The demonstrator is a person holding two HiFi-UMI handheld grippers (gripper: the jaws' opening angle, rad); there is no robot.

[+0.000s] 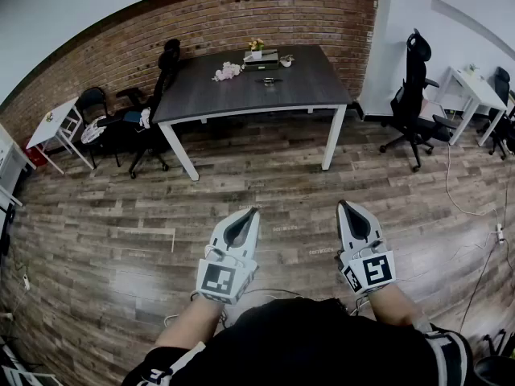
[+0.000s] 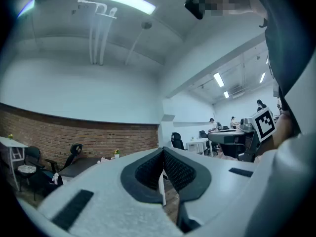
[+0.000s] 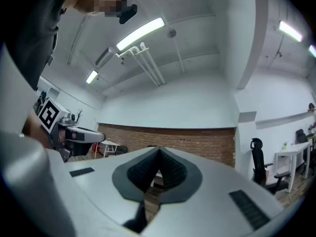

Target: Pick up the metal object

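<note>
A small dark metal object (image 1: 269, 80) lies on the dark table (image 1: 322, 87) far ahead across the wooden floor; it is too small to make out its shape. My left gripper (image 1: 253, 211) and my right gripper (image 1: 341, 203) are held low in front of the person, side by side, both pointing toward the table and well short of it. Each is shut with nothing between its jaws. In the left gripper view the left gripper (image 2: 163, 151) has its pads meeting at the tip. The right gripper (image 3: 159, 150) looks the same in its own view.
On the table stand a box with a small plant (image 1: 260, 57), pale flowers (image 1: 228, 71) and a cup (image 1: 286, 60). Black office chairs (image 1: 153, 95) sit at the table's left, and another chair (image 1: 414, 95) at the right. White desks (image 1: 475, 87) (image 1: 56, 123) flank the room. A brick wall runs behind.
</note>
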